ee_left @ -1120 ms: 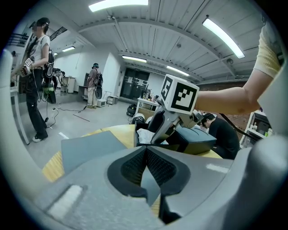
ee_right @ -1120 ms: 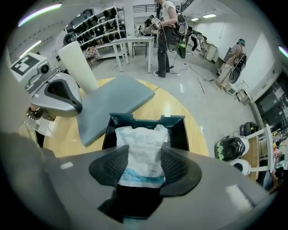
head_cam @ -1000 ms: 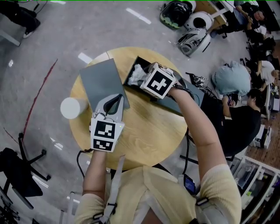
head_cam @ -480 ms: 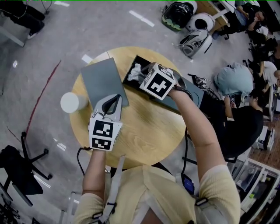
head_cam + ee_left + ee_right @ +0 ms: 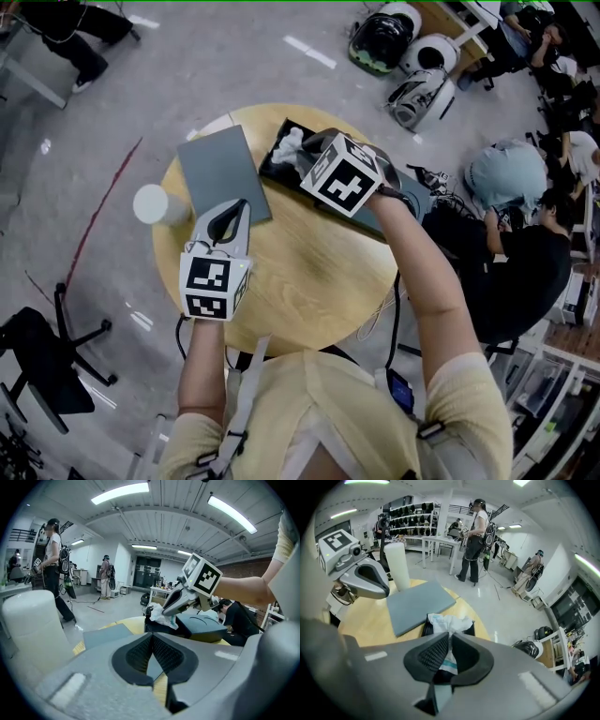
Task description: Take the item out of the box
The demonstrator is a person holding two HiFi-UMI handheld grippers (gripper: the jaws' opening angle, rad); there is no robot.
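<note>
Left gripper (image 5: 240,204): jaws closed together on nothing, poised over the near edge of the grey lid (image 5: 217,167) on the round table (image 5: 309,272). To its right, the black box (image 5: 270,167) holds the white crumpled item (image 5: 446,622). The right gripper (image 5: 449,638) jaws are closing on it, pinching its upper folds. A teal band crosses the item; its print is unreadable.

You get no readable words, brands or numbers anywhere here. The left cube (image 5: 214,281) and right cube (image 5: 342,178) carry only black-and-white square marker patterns, no letters or digits. The white packet (image 5: 445,620) shows a teal band, but its print is too small to read.
</note>
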